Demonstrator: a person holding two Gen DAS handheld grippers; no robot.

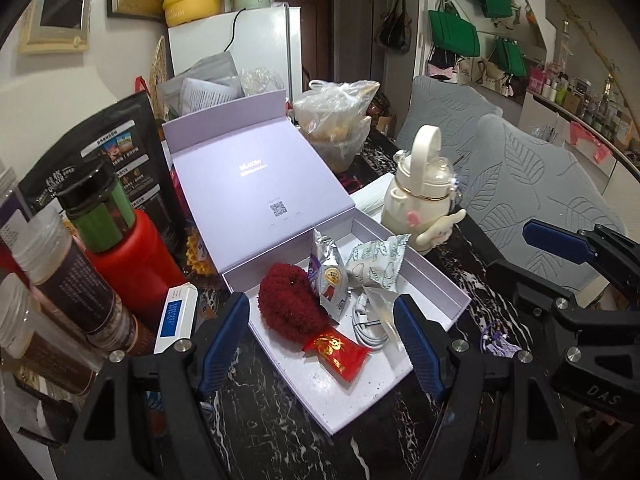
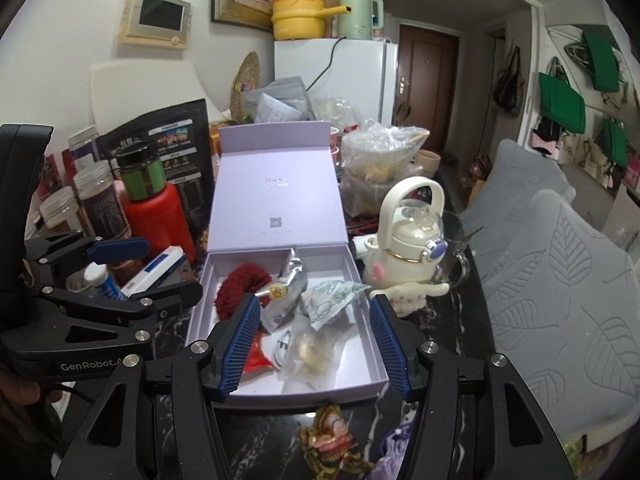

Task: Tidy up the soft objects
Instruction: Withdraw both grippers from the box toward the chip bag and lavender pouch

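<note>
Left wrist view had the left hand-held gripper (image 1: pixel 322 338) spread wide over the lavender box (image 1: pixel 440 280), holding nothing. Red scrunchie (image 1: pixel 288 300) sat at its 11 o'clock. Right hand-held gripper (image 2: pixel 316 340) also gaped empty.

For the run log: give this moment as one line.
left tongs: open, empty | right tongs: open, empty | lavender box: lid up | inside: red scrunchie, snack packets, white cable

1. A cream plastic kettle-shaped bottle (image 2: pixel 414 236) with a loop handle stood upright on the black marbled desk (image 1: pixel 256 408).
2. A red plastic flask (image 1: pixel 132 256) stood left, a green-banded dark jar (image 1: pixel 100 204) on top.
3. Grey leaf-patterned cushions (image 2: pixel 560 280) lay right.
</note>
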